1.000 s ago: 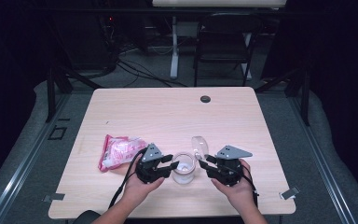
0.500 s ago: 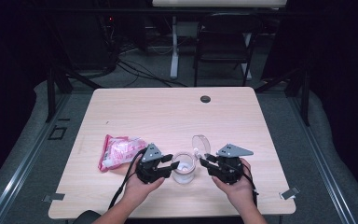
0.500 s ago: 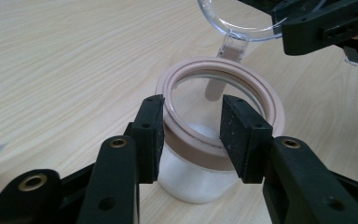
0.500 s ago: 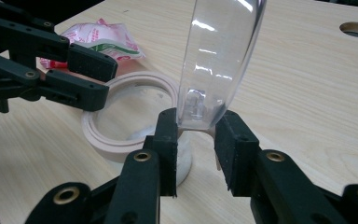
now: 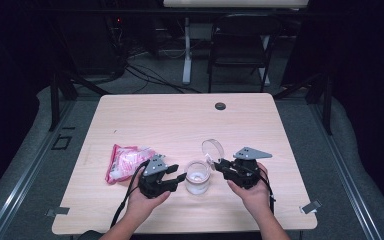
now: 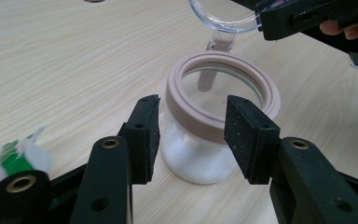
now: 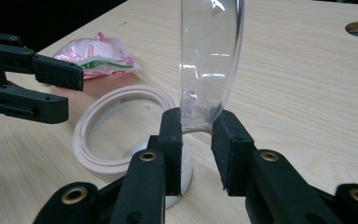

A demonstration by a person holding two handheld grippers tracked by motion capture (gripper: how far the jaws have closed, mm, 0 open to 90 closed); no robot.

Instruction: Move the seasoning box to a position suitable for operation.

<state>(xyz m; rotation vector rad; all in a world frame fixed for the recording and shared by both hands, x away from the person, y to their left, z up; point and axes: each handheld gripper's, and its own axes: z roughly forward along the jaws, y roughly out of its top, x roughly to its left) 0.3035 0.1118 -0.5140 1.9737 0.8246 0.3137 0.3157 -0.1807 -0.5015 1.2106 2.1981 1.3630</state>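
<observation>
Small clear glass jar (image 5: 198,176) with beige ring: left gripper (image 6: 193,135) fingers just opening, flanking it; right gripper (image 7: 196,140) fingers just closing around its upright clear hinged lid (image 7: 210,60). No readable writing.

Light wood-grain surface (image 5: 180,120), rectangular with rounded corners, a round dark cable port (image 5: 220,106) near its far edge; it stands on grey carpeted floor (image 5: 345,165) with pale tape marks (image 5: 311,206) and metal rails (image 5: 15,195) along both sides. Beyond the far edge: a dark folding chair (image 5: 240,50), a white post (image 5: 186,50) of another piece of furniture, and black cables (image 5: 145,75) strewn over the floor. Room dark at the sides and back, black curtaining around; the lit area is the surface and the carpet just around it.
</observation>
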